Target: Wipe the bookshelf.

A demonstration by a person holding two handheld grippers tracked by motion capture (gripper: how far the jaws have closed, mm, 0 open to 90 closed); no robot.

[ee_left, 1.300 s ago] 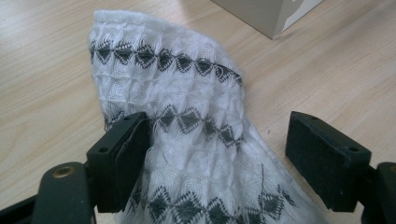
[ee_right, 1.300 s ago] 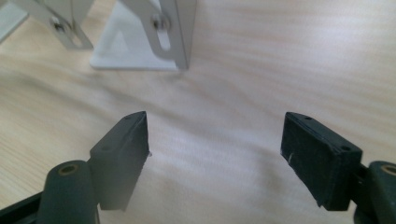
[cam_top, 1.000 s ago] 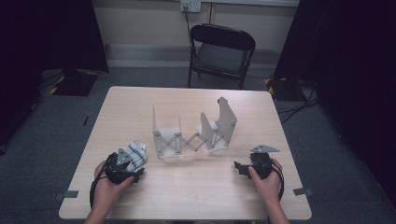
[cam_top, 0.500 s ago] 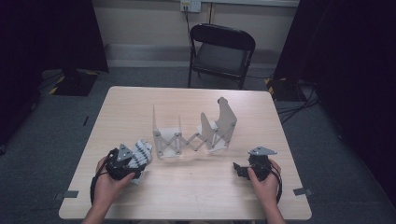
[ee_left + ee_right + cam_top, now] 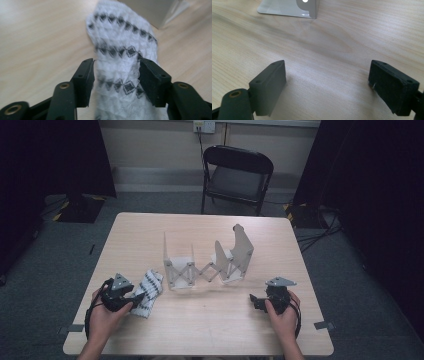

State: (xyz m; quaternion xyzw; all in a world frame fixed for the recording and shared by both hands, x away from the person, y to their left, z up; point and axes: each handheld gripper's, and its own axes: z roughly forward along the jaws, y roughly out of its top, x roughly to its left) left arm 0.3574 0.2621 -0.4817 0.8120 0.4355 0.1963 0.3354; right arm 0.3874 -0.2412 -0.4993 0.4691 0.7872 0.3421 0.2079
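Observation:
A white sock (image 5: 150, 287) with rows of black diamonds lies on the table at the front left, its far end close to a folding rack (image 5: 207, 265). My left gripper (image 5: 137, 298) has just been closing its jaws. In the left gripper view both pads squeeze the sock (image 5: 117, 47) at its middle, inside the left gripper (image 5: 116, 75). My right gripper (image 5: 256, 301) rests at the front right, pointing left. In its own view the right gripper (image 5: 327, 85) stands wide open over bare wood.
The pale accordion rack stands mid-table; its base plate (image 5: 289, 7) shows ahead of the right gripper and a corner (image 5: 150, 10) just beyond the sock. A black folding chair (image 5: 237, 177) stands behind the wooden table (image 5: 210, 330). Dark curtains flank the room.
The left gripper's jaws have narrowed onto the sock, which has settled lower and flatter on the table. The right hand has stayed where it was.

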